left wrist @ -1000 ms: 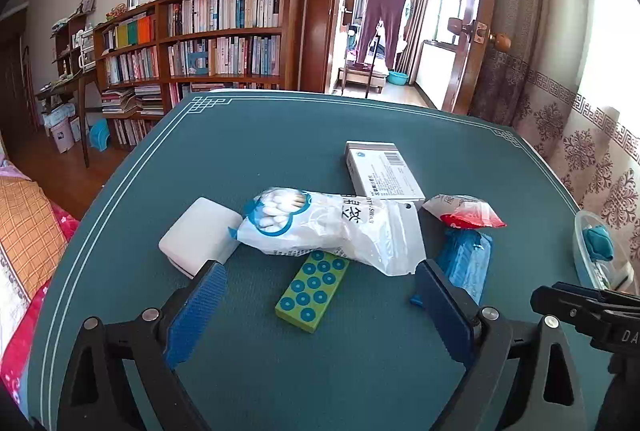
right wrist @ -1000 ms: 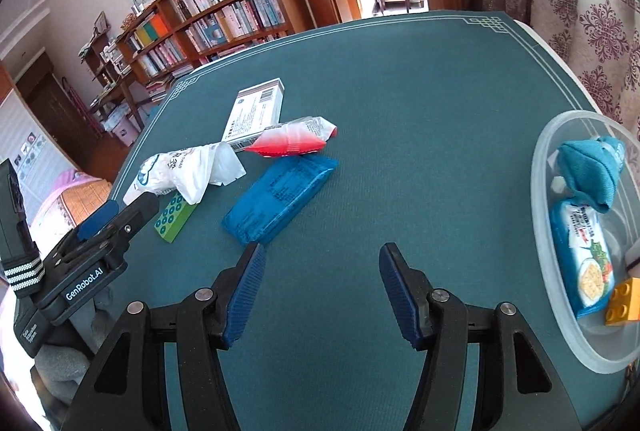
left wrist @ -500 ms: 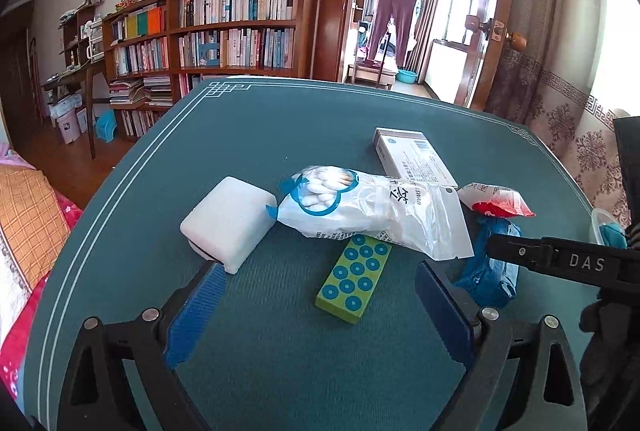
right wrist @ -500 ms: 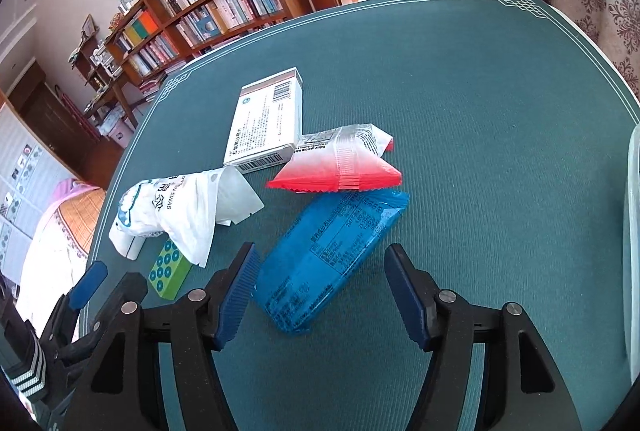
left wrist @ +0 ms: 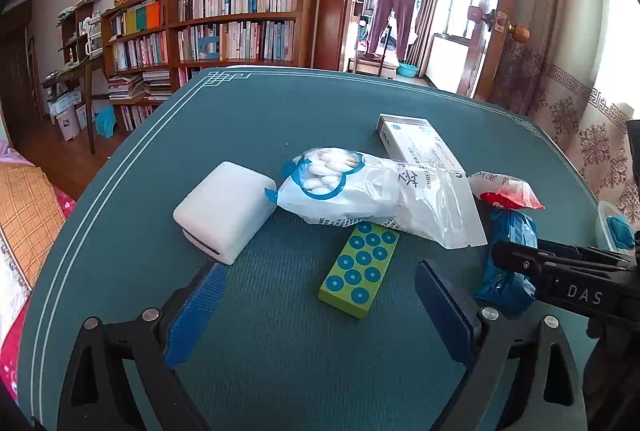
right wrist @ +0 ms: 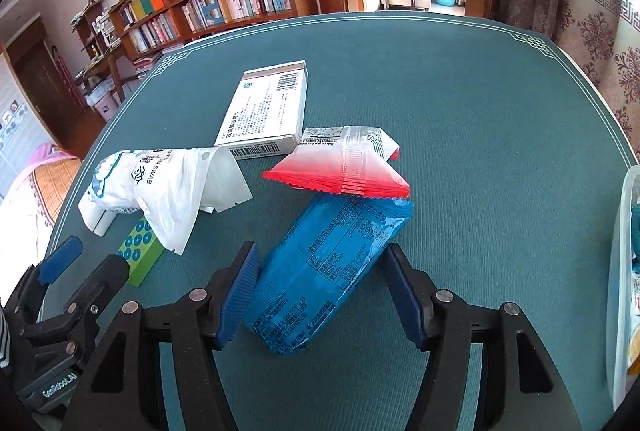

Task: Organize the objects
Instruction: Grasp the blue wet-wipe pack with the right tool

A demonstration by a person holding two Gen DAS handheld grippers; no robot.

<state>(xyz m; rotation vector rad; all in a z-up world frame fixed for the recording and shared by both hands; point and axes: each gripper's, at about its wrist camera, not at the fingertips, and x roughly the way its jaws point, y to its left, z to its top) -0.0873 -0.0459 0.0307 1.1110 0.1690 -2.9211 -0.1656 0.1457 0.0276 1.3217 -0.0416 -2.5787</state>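
A blue snack packet (right wrist: 328,263) lies on the teal table between the open fingers of my right gripper (right wrist: 320,291); the pads stand on either side of it, apart from it. A red and white packet (right wrist: 344,167) lies just beyond it. My left gripper (left wrist: 320,307) is open and empty, with a green block with blue dots (left wrist: 360,269) between and just ahead of its fingers. A cotton swab bag (left wrist: 372,195), a white box (left wrist: 224,211) and a medicine carton (left wrist: 416,147) lie behind it. The right gripper (left wrist: 568,279) shows at the right of the left wrist view.
A clear plastic container (right wrist: 618,271) with several items in it stands at the table's right edge. Bookshelves (left wrist: 224,19) and an open doorway (left wrist: 400,11) lie beyond the table's far edge. A bed (left wrist: 28,223) is at the left.
My right gripper has moved forward and left so that the blue packet now lies between its fingers. My left gripper has moved closer to the green block.
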